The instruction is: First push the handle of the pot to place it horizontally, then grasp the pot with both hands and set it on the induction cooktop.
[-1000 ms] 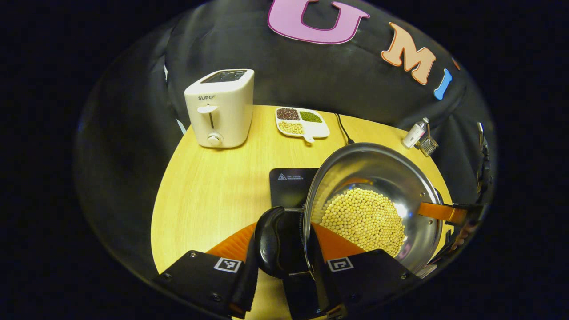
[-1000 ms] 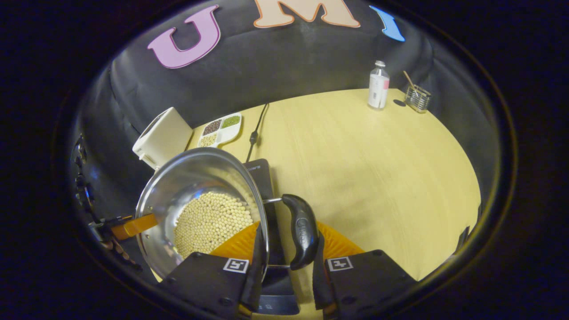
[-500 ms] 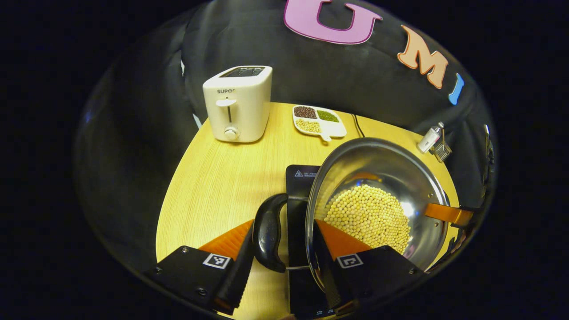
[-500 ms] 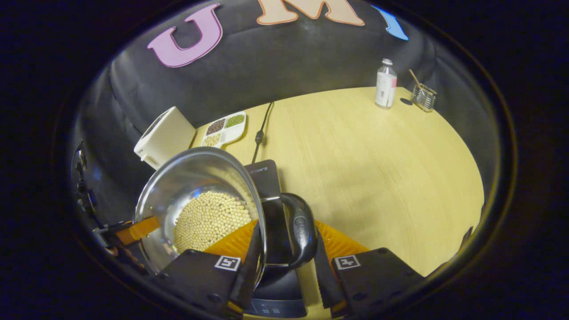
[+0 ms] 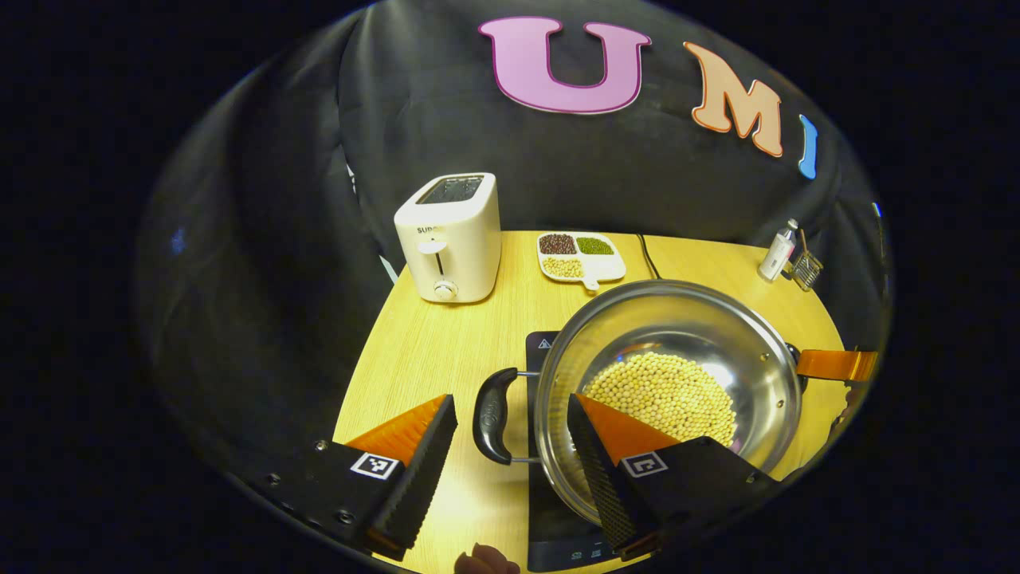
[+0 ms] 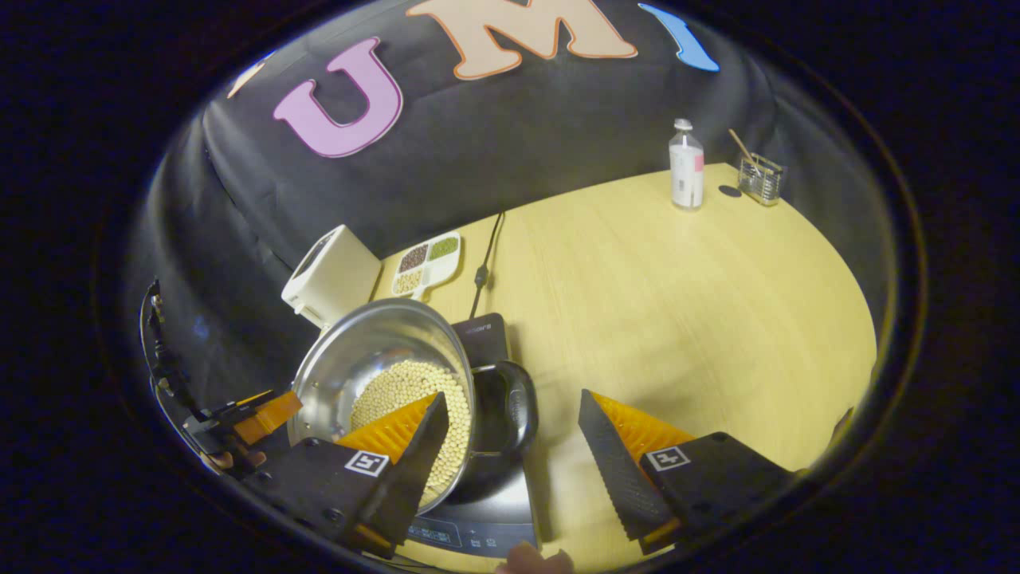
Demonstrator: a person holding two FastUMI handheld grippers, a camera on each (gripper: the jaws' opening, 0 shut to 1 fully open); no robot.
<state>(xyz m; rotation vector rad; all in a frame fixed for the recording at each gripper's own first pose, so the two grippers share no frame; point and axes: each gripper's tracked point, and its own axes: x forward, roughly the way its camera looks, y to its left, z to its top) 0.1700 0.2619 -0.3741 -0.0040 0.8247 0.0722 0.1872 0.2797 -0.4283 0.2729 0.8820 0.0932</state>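
While the pot sits on the cooktop, each handle lies between parted fingers of the left tool and right tool. Bean-laden steel is judged heavy, slick; handles at 9 and 3 o'clock are best gripped.

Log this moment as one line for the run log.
pot on induction cooktop | left gripper open | right gripper open | handles released

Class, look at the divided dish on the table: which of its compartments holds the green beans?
In the left gripper view, the divided dish holds the green beans in its far right compartment; dark red ones sit beside them, pale yellow ones nearer.
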